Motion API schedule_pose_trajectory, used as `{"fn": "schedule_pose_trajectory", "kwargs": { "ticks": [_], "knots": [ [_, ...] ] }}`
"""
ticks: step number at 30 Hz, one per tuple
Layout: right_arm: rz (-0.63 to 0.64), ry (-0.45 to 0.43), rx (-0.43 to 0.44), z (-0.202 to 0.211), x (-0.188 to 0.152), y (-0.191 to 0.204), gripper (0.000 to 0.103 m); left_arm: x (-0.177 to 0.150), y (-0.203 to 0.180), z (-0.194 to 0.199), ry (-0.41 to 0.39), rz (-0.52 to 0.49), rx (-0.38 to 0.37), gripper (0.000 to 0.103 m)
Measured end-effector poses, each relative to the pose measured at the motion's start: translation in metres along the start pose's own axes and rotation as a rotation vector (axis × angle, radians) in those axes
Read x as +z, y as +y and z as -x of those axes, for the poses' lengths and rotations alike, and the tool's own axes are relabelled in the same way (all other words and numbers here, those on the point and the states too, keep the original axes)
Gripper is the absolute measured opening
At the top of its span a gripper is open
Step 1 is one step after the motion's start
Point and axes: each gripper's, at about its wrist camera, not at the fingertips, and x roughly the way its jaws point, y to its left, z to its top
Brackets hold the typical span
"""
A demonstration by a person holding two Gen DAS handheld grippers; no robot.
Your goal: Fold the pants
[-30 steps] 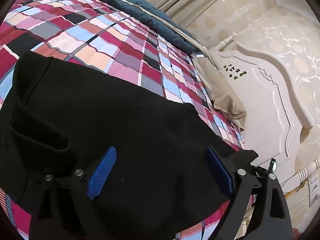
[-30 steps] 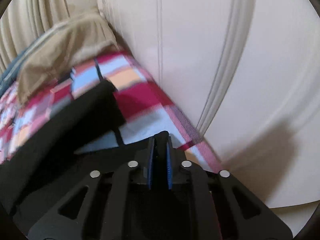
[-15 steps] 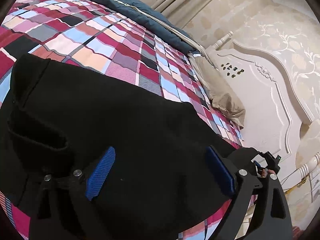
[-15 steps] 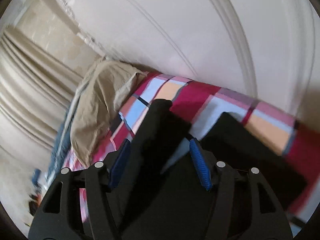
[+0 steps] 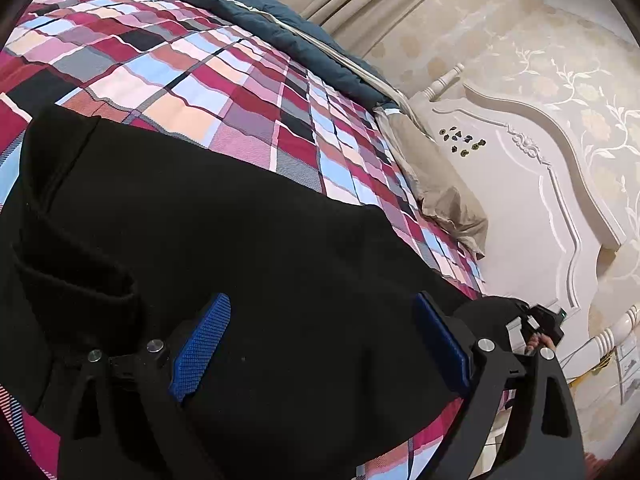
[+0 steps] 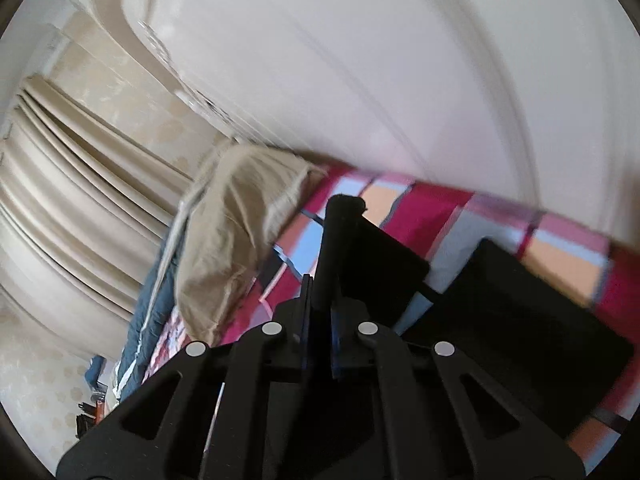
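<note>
Black pants [image 5: 240, 248] lie spread across a plaid bed cover [image 5: 192, 64]. My left gripper [image 5: 320, 340] is open, its blue pads wide apart just above the pants, holding nothing. My right gripper [image 6: 320, 320] is shut on a fold of the pants' leg end [image 6: 340, 232] and holds it raised above the cover. More of the pants [image 6: 500, 320] lies under it to the right. The right gripper also shows at the far right of the left wrist view [image 5: 536, 320], at the pants' end near the headboard.
A white carved headboard [image 5: 520, 184] stands close behind the right gripper. A beige pillow [image 5: 436, 184] lies against it, also seen in the right wrist view [image 6: 232, 232]. A dark blue quilt [image 5: 256, 12] runs along the bed's far edge, with curtains [image 6: 72, 200] behind.
My right gripper was shut, opened around the pants' leg end, and has now closed on it and lifted it. My left gripper stays open and has barely moved.
</note>
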Motion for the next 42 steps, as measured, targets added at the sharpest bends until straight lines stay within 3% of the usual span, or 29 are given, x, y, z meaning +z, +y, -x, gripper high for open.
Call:
{"fn": "schedule_pose_trajectory", "kwargs": {
  "ticks": [8, 15, 19, 22, 25, 29, 34, 42],
  "knots": [
    [-0.122, -0.088, -0.013, 0.067, -0.029, -0.061, 0.006, -0.002, 0.0, 0.001, -0.004, -0.008, -0.007, 0.091],
    [-0.219, -0.069, -0.055, 0.064, -0.053, -0.106, 0.006, -0.001, 0.0, 0.001, -0.004, -0.005, -0.009, 0.091],
    [-0.215, -0.057, -0.04, 0.059, -0.055, -0.109, 0.006, -0.001, 0.0, 0.001, -0.003, -0.006, -0.008, 0.091],
    [-0.203, -0.056, -0.065, 0.064, -0.048, -0.104, 0.018, -0.001, 0.0, 0.0, -0.003, -0.006, -0.007, 0.091],
    [-0.097, -0.108, -0.186, 0.082, -0.038, -0.092, 0.031, -0.001, 0.0, 0.0, -0.005, -0.008, -0.005, 0.091],
    [0.068, -0.1, -0.227, 0.075, -0.019, -0.064, 0.037, -0.003, -0.001, 0.0, -0.004, -0.013, -0.002, 0.091],
    [0.284, 0.041, -0.195, 0.018, 0.009, -0.028, 0.043, -0.003, -0.002, -0.001, -0.004, -0.014, 0.002, 0.091],
    [0.381, 0.225, -0.231, -0.049, 0.027, -0.019, 0.043, -0.005, -0.004, -0.002, -0.004, -0.014, 0.013, 0.091]
  ]
}}
